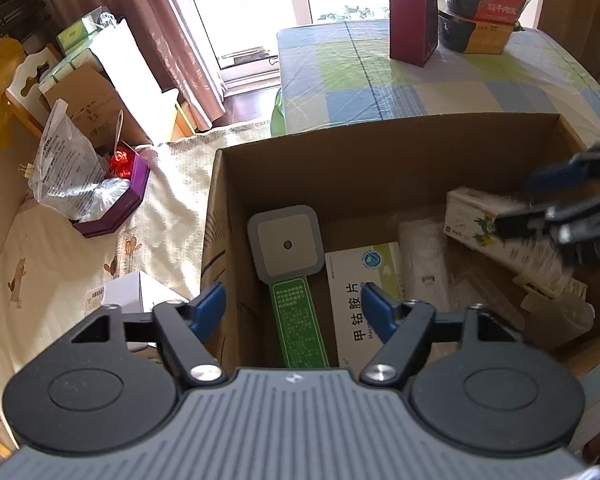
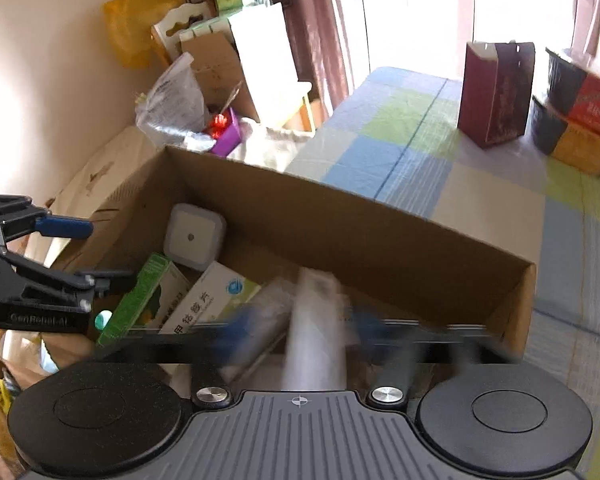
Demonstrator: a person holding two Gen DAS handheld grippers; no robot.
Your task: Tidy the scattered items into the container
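A cardboard box (image 1: 340, 168) is placed on a checked tablecloth (image 1: 380, 76), near curtains (image 1: 160, 20). Below the left gripper (image 1: 292, 308), whose jaws are spread wide and empty, a green box (image 1: 300, 328) is lying inside. A white box (image 2: 316, 328) is gripped by the right gripper (image 2: 300, 328) over the carton, though blurred.

The white medicine box (image 1: 364, 292) in the lower middle of the left wrist view carries large dark characters "甲钴胺片". The upper bowl sleeve (image 1: 504, 0), upper right of that view, shows "牛肉饭" in part. In the right wrist view, far left, the left gripper (image 2: 100, 252) body reads "GenRobot.AI". The green label's small print is unreadable.
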